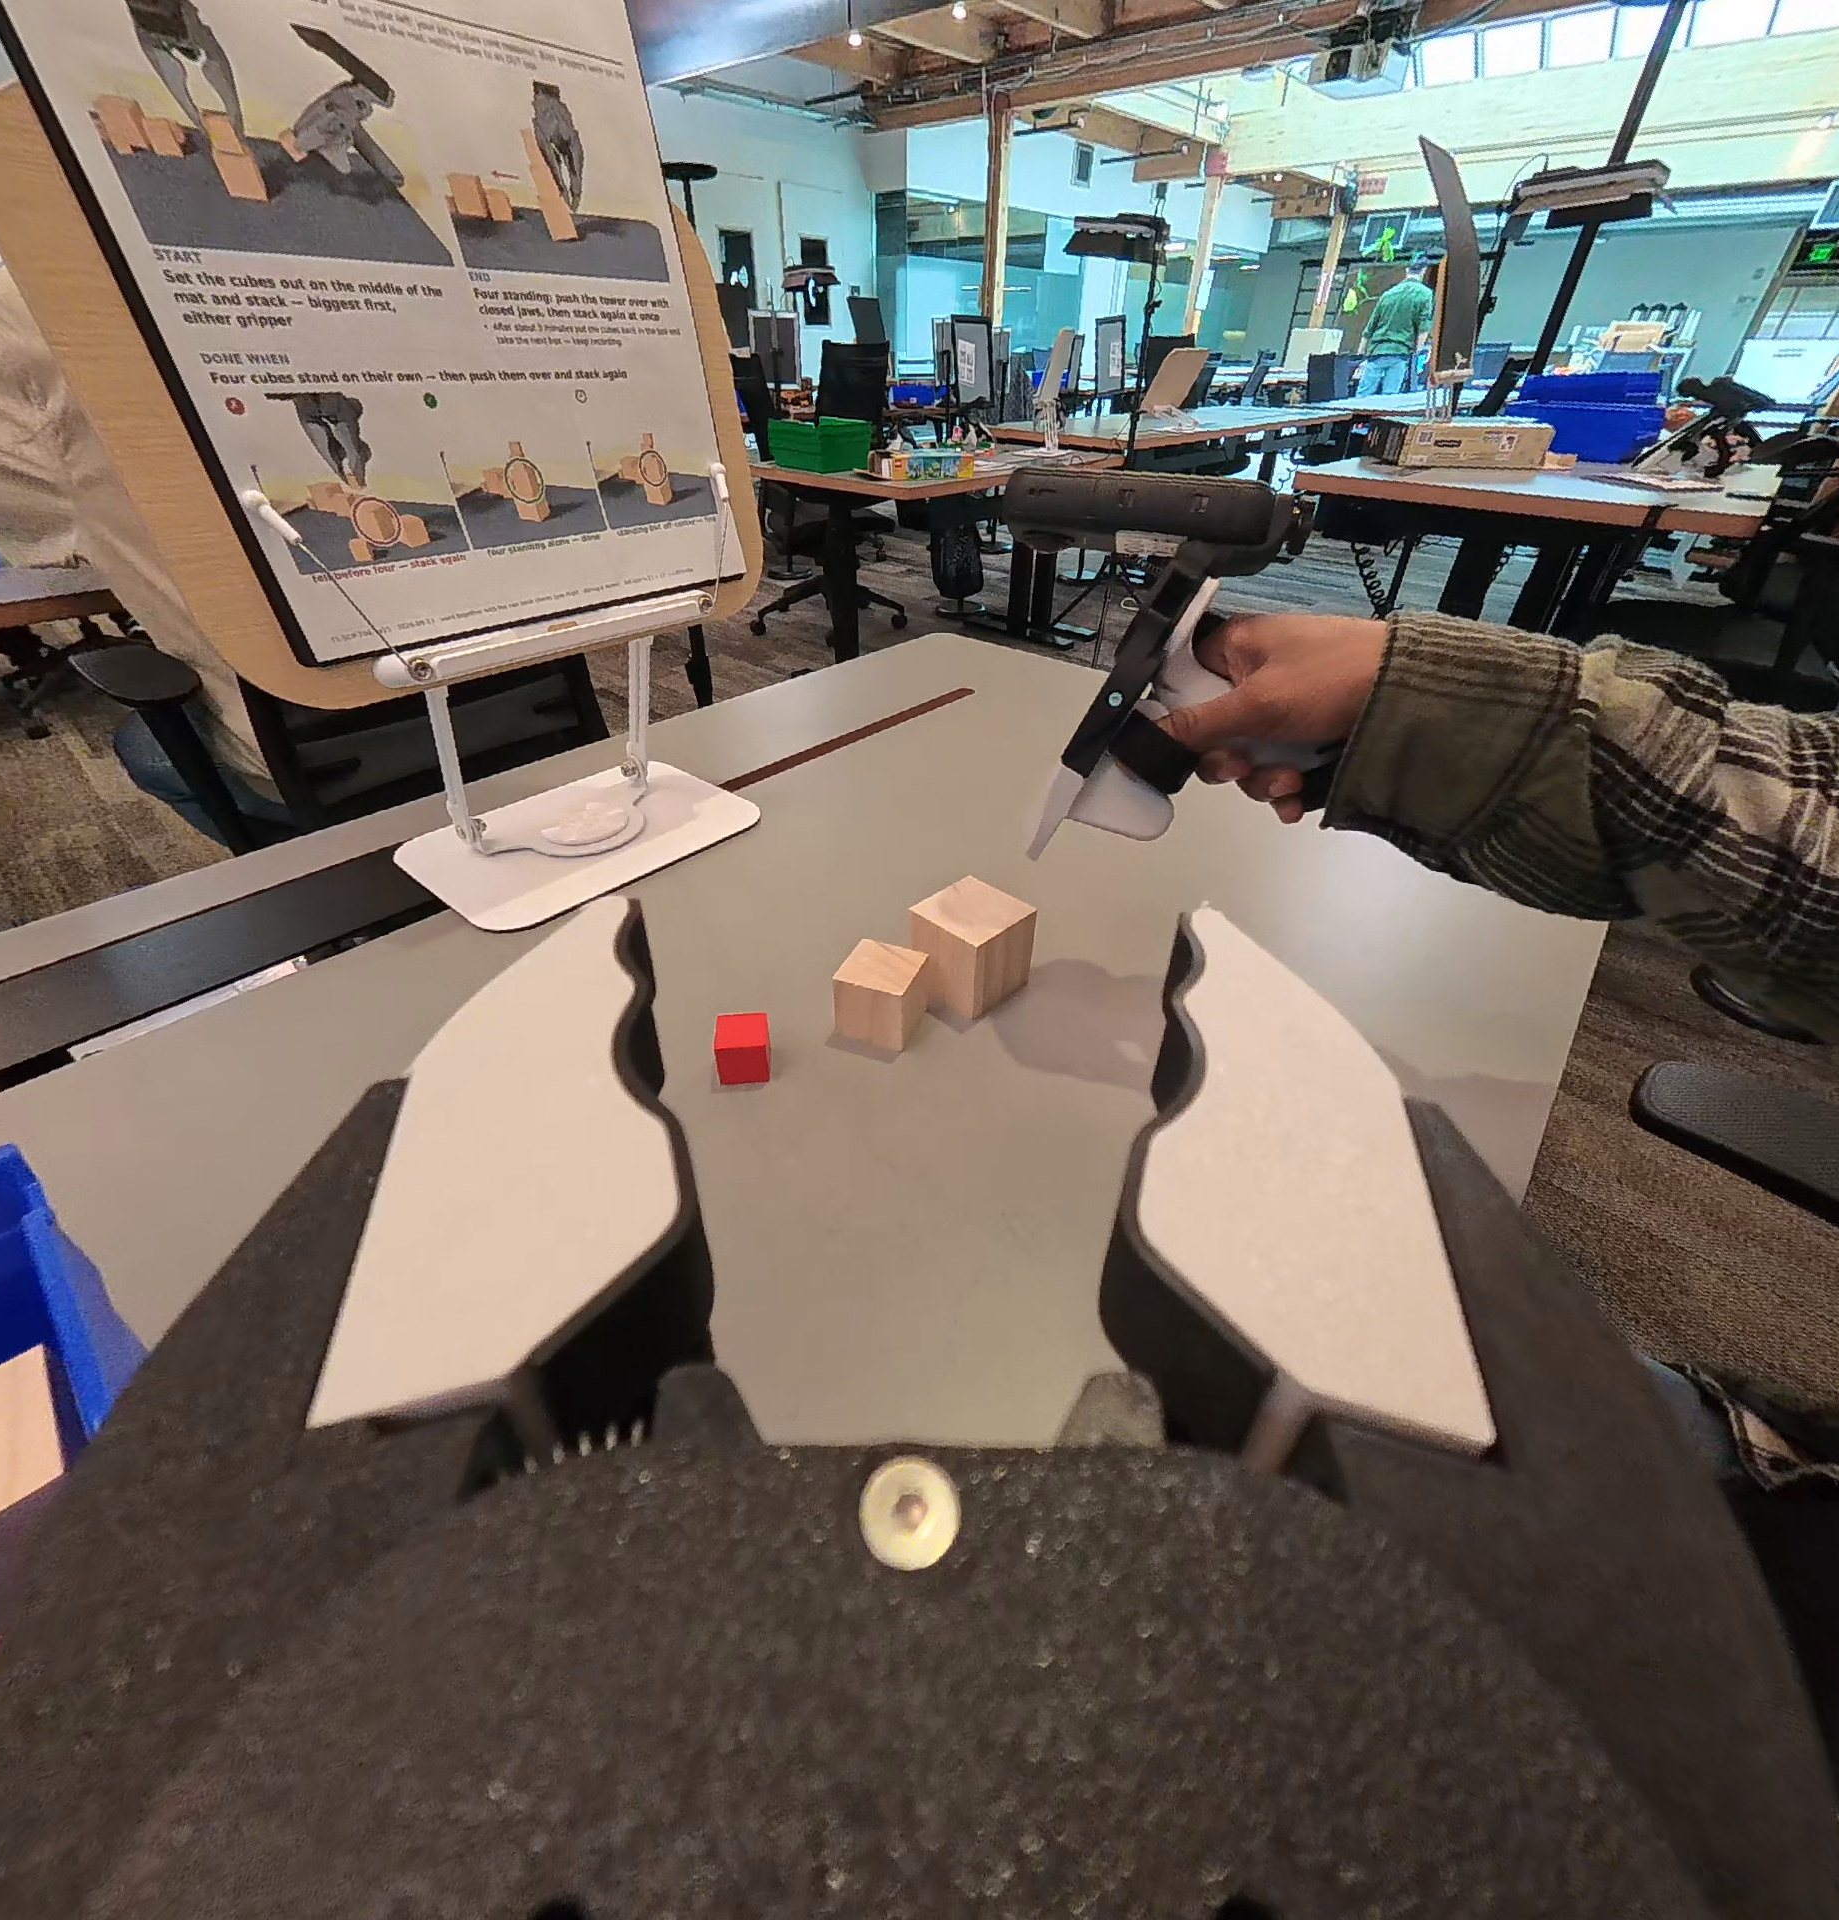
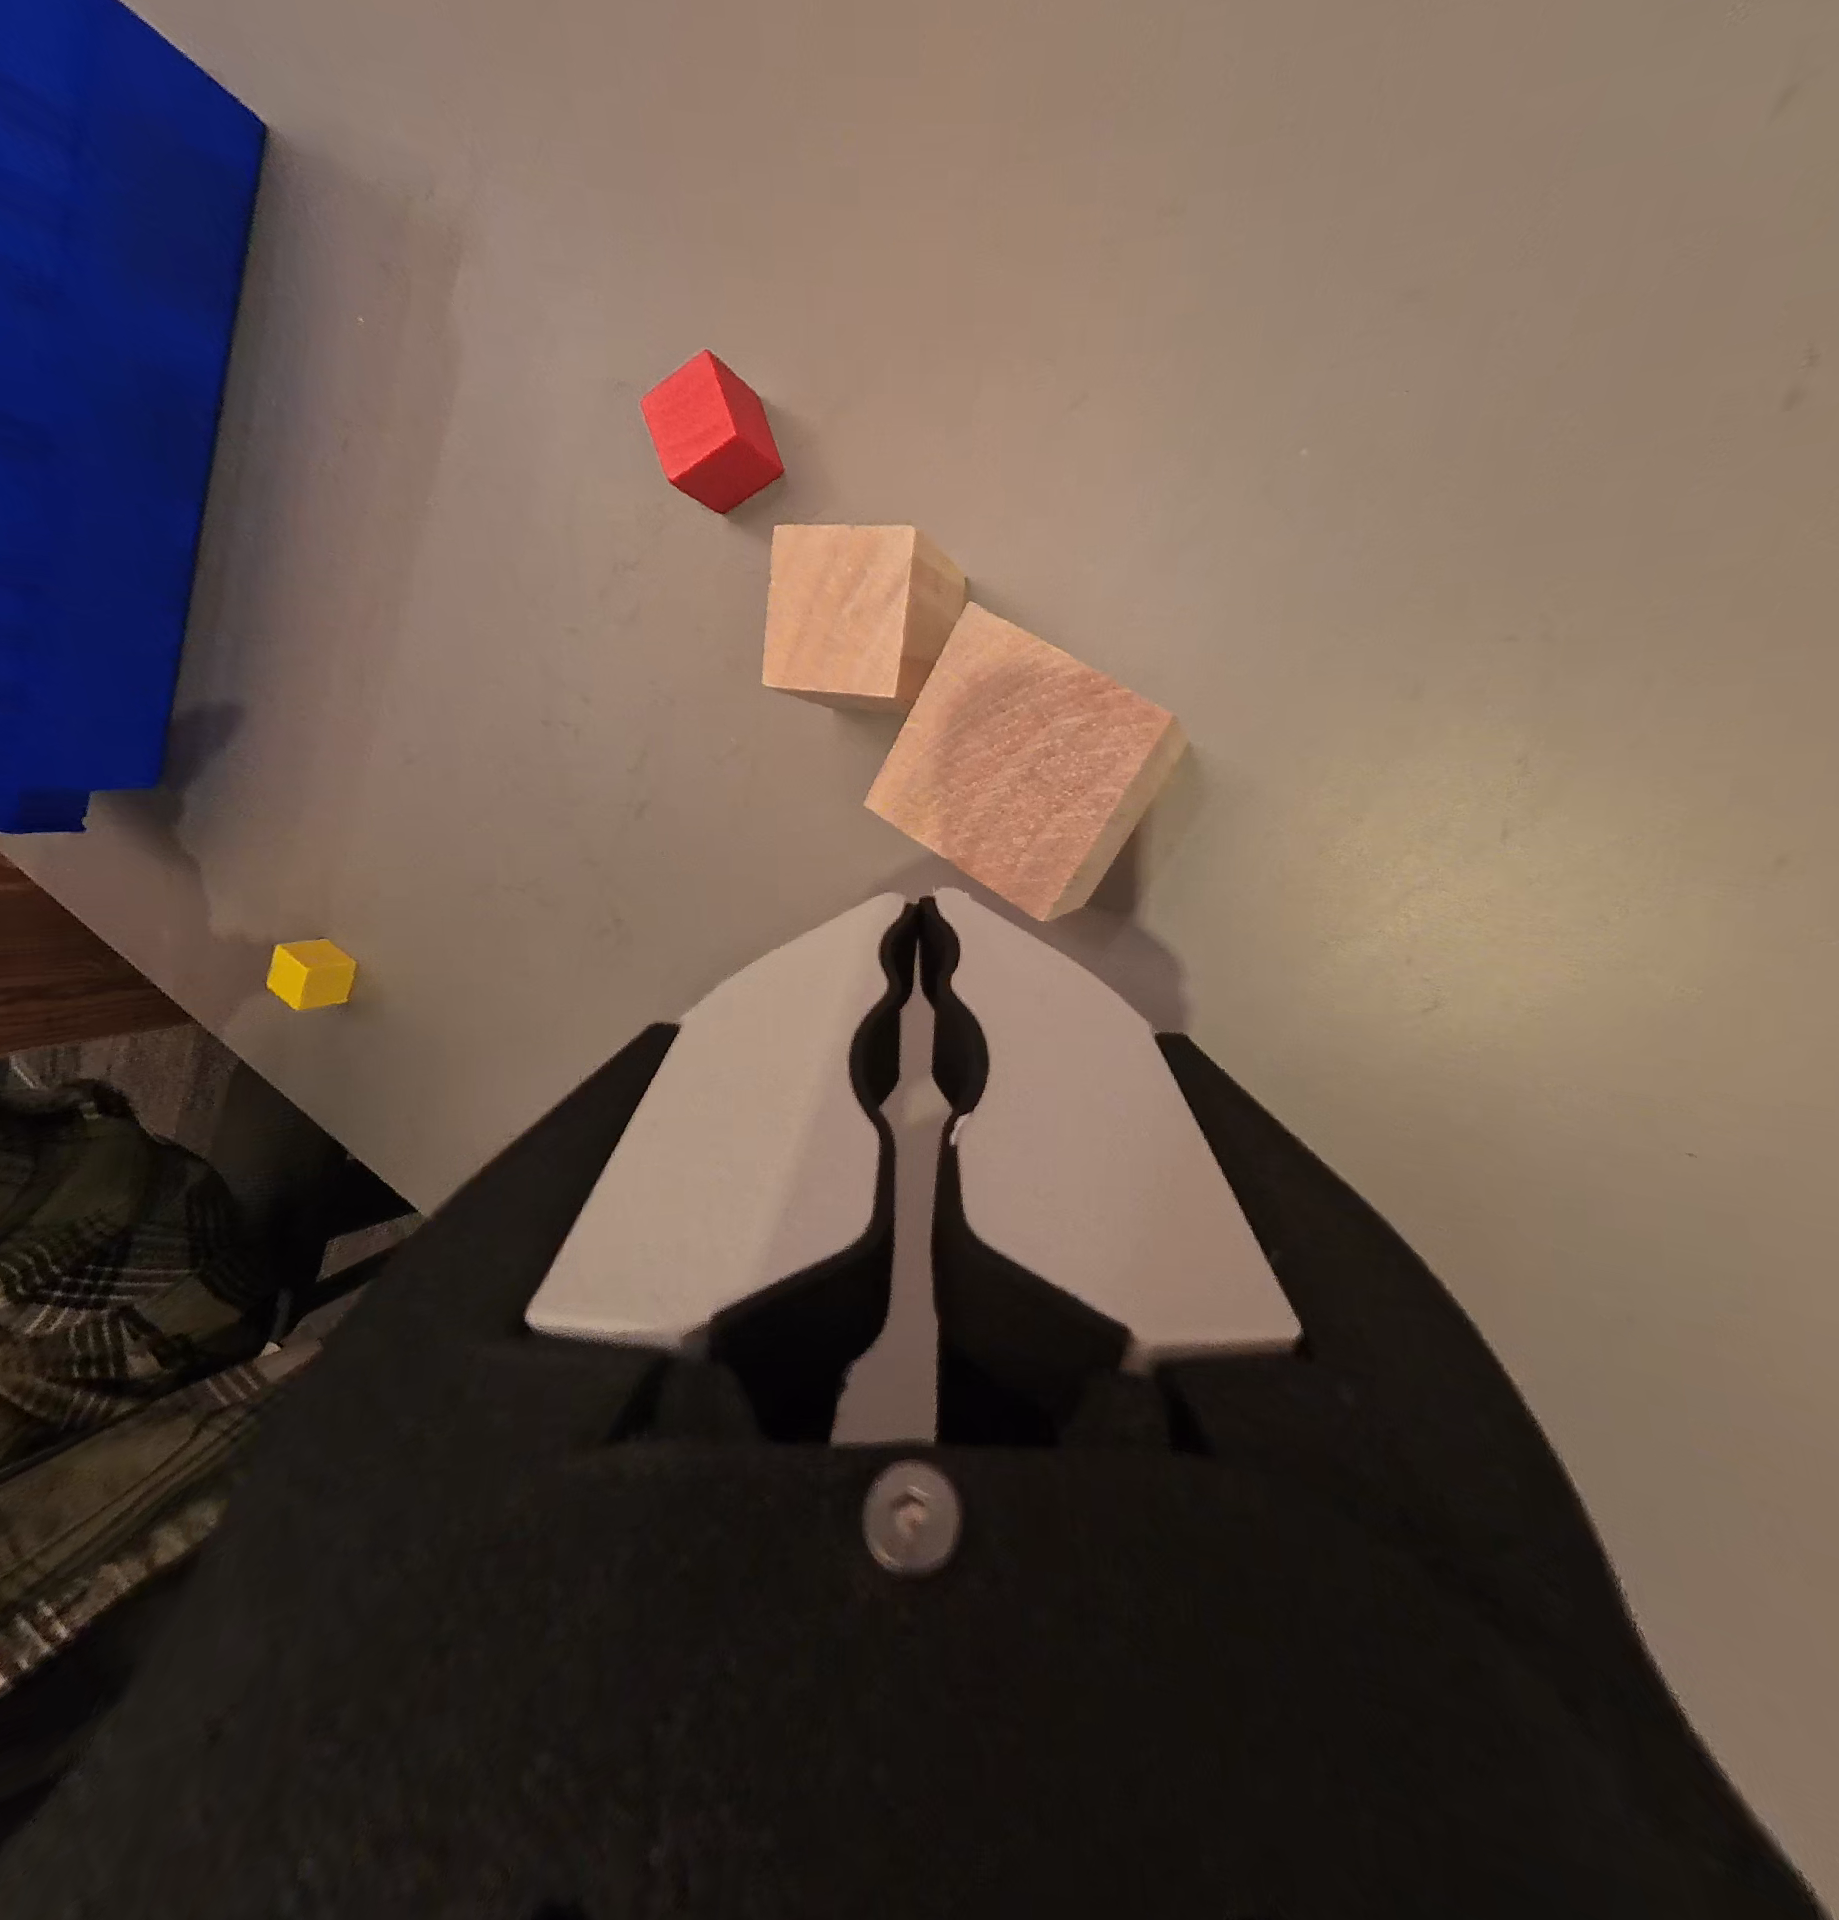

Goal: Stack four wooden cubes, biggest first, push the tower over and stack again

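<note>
On the grey table (image 1: 894, 1247), in an open office of desks and chairs, stand an instruction sheet (image 1: 375, 312) on a white stand and a blue bin (image 2: 73, 416) cut off at the edge. Unstacked lie the large wooden cube (image 2: 1019, 758) touching the medium wooden cube (image 2: 842, 613), the red cube (image 2: 712, 431) just beside them, and the yellow cube (image 2: 310, 974) well apart near the table's edge, unseen from the left wrist view. The left gripper (image 1: 904, 925) hangs spread and empty, while the right gripper (image 2: 920, 902), pressed together, hovers by the large cube.

Printed instruction sheet (image 1: 375, 312) on stand (image 1: 572, 831)
</note>
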